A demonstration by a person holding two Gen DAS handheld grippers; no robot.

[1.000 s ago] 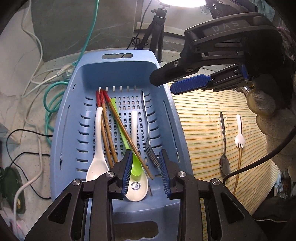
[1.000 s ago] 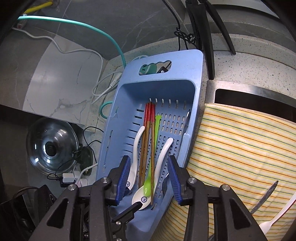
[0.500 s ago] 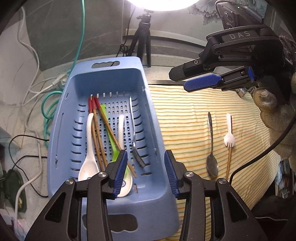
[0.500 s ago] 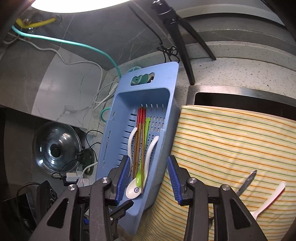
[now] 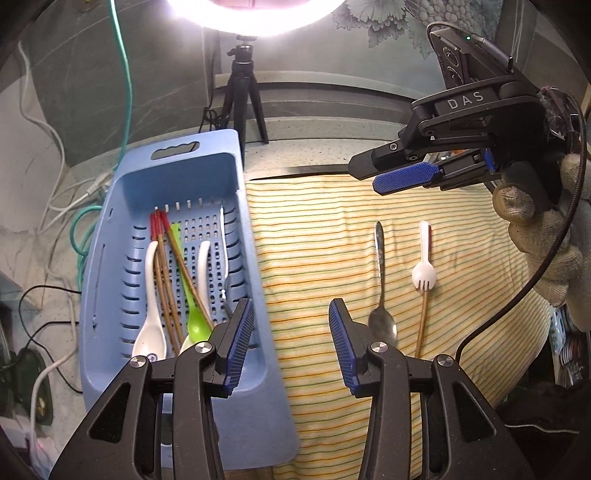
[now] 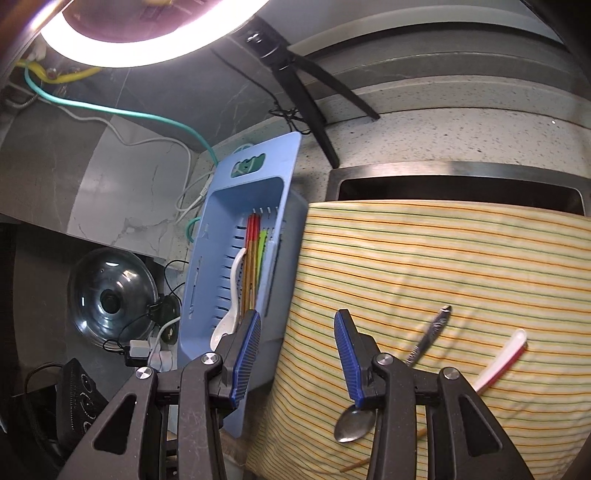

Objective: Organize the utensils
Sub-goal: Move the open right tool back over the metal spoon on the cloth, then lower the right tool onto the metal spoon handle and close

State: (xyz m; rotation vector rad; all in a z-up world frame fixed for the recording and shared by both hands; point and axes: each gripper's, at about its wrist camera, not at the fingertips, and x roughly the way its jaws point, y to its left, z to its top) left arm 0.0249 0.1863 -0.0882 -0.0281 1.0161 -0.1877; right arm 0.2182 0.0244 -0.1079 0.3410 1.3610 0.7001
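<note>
Basket (image 5: 110,258), blue plastic with slotted walls and a handle cut-out at the far end, is taken as the landmark; it is set on a speckled counter (image 6: 443,129). Inside the basket are held red-tipped chopsticks (image 5: 166,266), a green spoon (image 5: 192,306), two white spoons (image 5: 149,325) and a metal fork (image 5: 224,254) along the right wall, all laid lengthwise.

Striped cloth (image 5: 314,240), cream with thin coloured lines, is spread directly right of the basket, its edge touching the basket's right wall. On the cloth, well right of the basket, a metal spoon (image 5: 381,295) is laid with its bowl toward the camera. Just beyond it, further from the basket, a white plastic fork (image 5: 424,266) is laid, with a thin wooden stick (image 5: 423,317) just below its tines.

Left gripper (image 5: 291,343) is held over the line where the basket's right wall meets the cloth; its jaws have just been opening and are seen parted, with nothing between the blue pads.

Right gripper (image 6: 297,354) is held above the same edge in its own view, jaws parted and empty. In the left view it is seen high right of the basket, above the cloth, carried by a gloved hand (image 5: 535,251).

Tripod (image 5: 243,92) and ring light (image 5: 255,14) are placed behind the basket; cables (image 5: 48,206) and a glass lid (image 6: 110,295) are found to its left.
</note>
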